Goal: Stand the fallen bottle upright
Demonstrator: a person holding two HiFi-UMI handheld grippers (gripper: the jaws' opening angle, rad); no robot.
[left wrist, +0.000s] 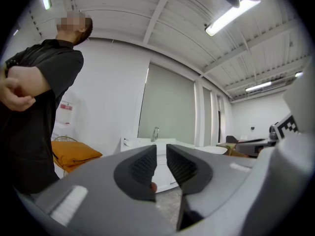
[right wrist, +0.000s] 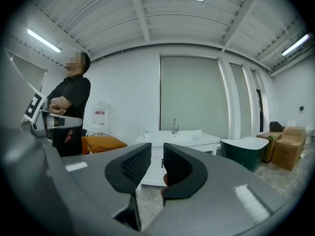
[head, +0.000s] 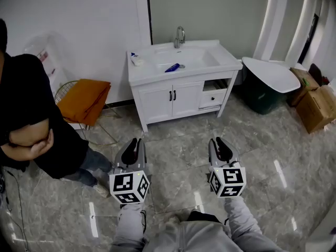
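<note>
Two grippers were held side by side over the grey tiled floor [head: 173, 164], well in front of a white sink cabinet [head: 173, 100] that stood against the far wall. The left gripper [head: 135, 142] was closed: its dark ribbed pads stood almost together, with nothing between them. The right gripper [head: 219, 142] was closed likewise and also held nothing. Both pointed toward the cabinet.

The bottle [head: 171, 67], small and blue, lay on its side on the counter [head: 148, 75] on top of the cabinet, at the front left edge of the basin, in front of the faucet [head: 179, 37]. It was well apart from both grippers. A small white object [head: 137, 60] rested at the counter's back left corner; what it was could not be told. A drawer [head: 214, 97] at the cabinet's right end stood partly pulled out.

Left of the cabinet, an orange cushion [head: 84, 100] lay on a wire chair. Further left and nearer the grippers stood a person [head: 31, 125] in black with folded arms. Right of the cabinet stood a dark green tub [head: 262, 97] with a white top, and beyond it some cardboard boxes [head: 317, 106].
</note>
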